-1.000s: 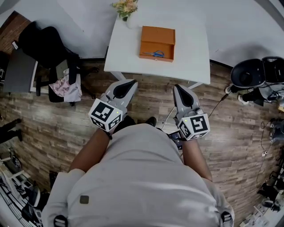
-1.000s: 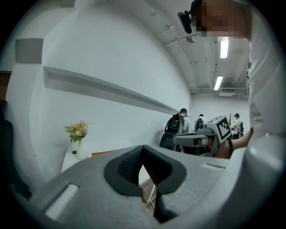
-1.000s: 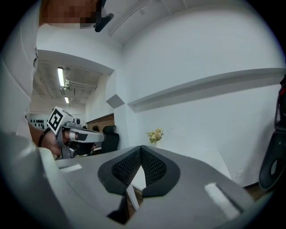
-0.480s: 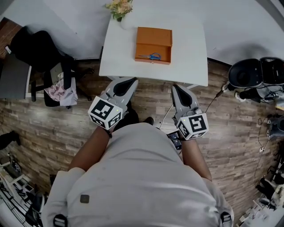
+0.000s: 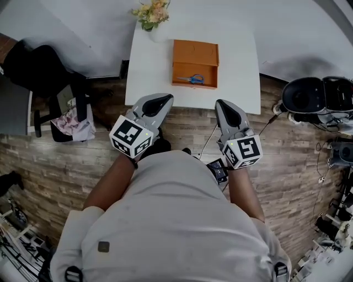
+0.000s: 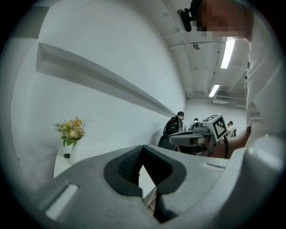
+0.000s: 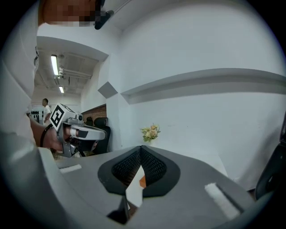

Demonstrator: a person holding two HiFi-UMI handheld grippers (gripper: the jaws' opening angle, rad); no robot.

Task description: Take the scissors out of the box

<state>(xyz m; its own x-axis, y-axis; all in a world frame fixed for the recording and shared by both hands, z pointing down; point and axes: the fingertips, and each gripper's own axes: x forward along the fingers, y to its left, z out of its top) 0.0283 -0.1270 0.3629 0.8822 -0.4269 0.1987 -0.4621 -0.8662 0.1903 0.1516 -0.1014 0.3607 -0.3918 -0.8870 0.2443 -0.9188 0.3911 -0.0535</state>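
Head view: a person in a pale top stands on a wood-plank floor (image 5: 298, 165) facing a white table (image 5: 149, 71), with a two-jaw tool in each hand.
Box: the orange box (image 5: 196, 52) lies open near the middle of the table, set back from its near edge.
Scissors: the blue-handled scissors (image 5: 191, 79) lie inside the box, in the half closer to the person. They are untouched and well apart from both tools.
Left gripper: the left gripper (image 5: 164, 98) points at the table, with its tip at the near edge as seen from above. Its own view shows the two jaw tips pressed together with nothing caught between them.
Right gripper: the right gripper (image 5: 223, 103) is held beside the left at the same edge and points the same way. Its jaws are closed on each other and empty. A sliver of orange shows through the gap behind the tips.
Flowers: a small bouquet (image 5: 150, 14) stands at the table's far left corner, against the white wall.
Surroundings: a black office chair (image 5: 38, 63) stands left of the table, and dark equipment (image 5: 306, 93) sits on the floor to the right.
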